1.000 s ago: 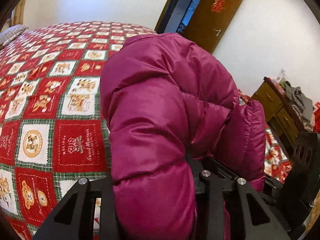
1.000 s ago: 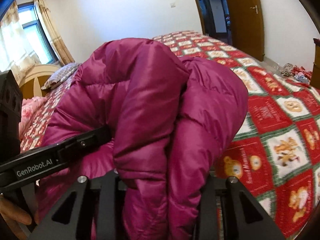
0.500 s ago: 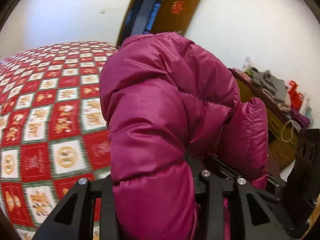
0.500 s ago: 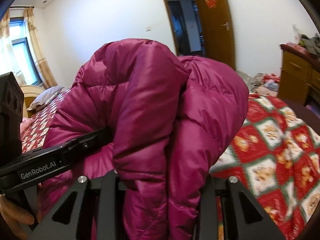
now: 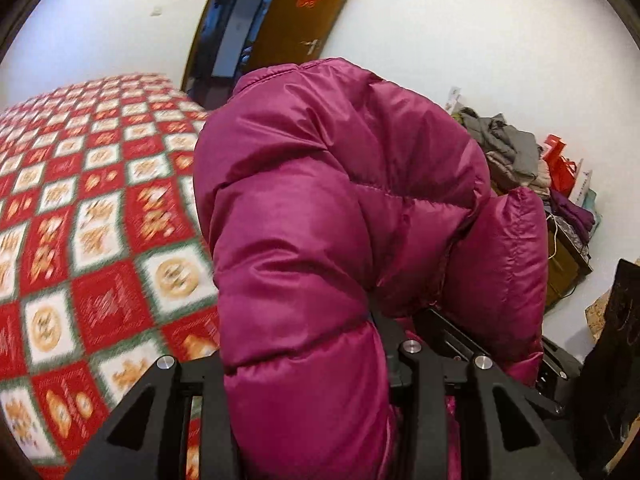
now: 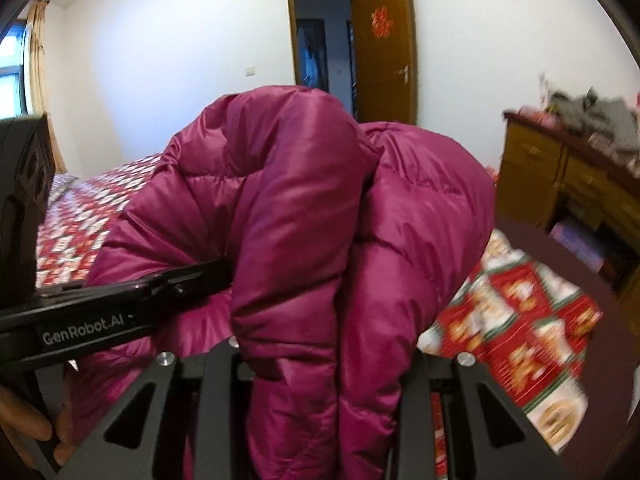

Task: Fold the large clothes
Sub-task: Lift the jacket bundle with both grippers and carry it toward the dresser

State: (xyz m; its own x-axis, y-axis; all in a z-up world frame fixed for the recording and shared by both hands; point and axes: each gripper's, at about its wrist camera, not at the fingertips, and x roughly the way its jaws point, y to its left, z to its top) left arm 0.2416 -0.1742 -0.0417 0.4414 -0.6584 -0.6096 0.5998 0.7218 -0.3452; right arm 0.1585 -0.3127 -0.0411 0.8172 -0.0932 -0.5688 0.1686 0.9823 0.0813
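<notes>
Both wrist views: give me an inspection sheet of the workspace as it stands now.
Surface: bed under a red, white and green checked cover; the visible part is bare.
Job's things: magenta puffer jacket, bunched up and held above the bed.
Clutter: pile of clothes on a wooden dresser.
Grippers: left gripper shut on the jacket; right gripper shut on the jacket, close beside it.
Cables: a thin cord hangs by the dresser.
Surroundings: white walls, open wooden door with a red ornament, curtained window.
</notes>
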